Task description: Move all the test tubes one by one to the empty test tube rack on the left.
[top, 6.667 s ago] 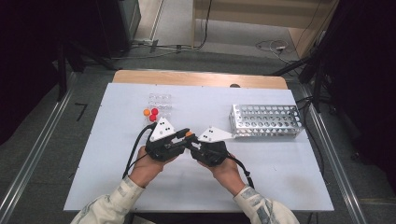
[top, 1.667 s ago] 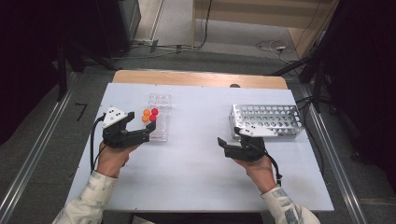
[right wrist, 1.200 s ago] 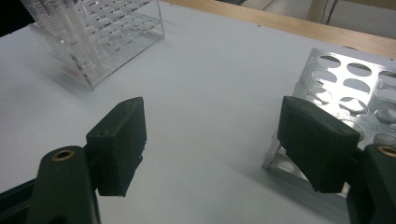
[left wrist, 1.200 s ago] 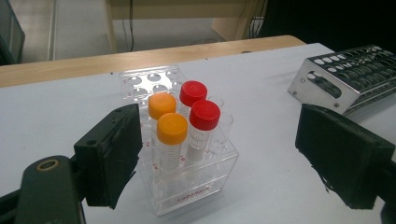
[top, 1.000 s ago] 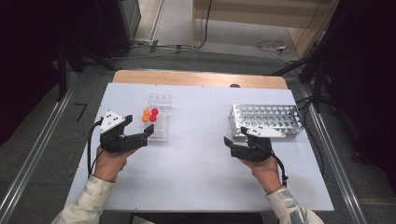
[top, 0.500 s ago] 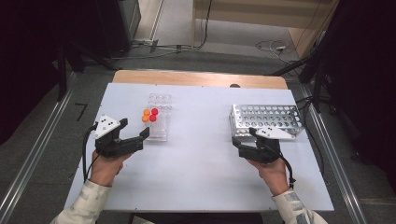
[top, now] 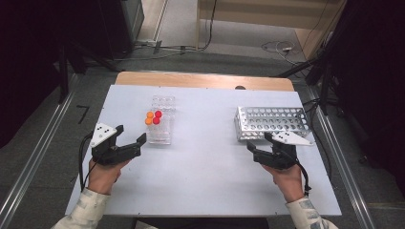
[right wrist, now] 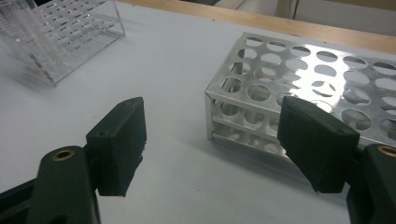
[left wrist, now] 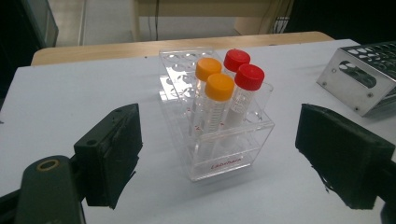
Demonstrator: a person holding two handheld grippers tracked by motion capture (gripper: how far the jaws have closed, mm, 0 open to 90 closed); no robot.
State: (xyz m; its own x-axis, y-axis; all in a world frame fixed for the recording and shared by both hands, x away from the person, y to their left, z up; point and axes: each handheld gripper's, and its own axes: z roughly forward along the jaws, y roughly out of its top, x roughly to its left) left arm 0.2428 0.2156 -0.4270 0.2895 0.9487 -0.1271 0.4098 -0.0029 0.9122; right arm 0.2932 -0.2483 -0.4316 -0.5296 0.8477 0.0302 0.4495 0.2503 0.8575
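High view: left gripper (top: 131,138) jaws wide apart, empty, just near-left of clear rack (top: 160,119); right gripper (top: 260,143) spread, empty, near metal rack (top: 272,121); white table (top: 205,171), dark room.
Left gripper view: four capped tubes (left wrist: 224,93) upright in rack.
Right gripper view: metal rack's corner beside one jaw.

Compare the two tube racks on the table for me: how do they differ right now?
The clear plastic rack sits on the left in the high view and holds four capped tubes, two orange and two red; the metal rack on the right shows only unfilled holes. The clear rack is see-through and narrower; the metal one is shiny, perforated and wider. The clear rack lies ahead of the left claw, the metal one by the right claw. Both stand upright on the table.
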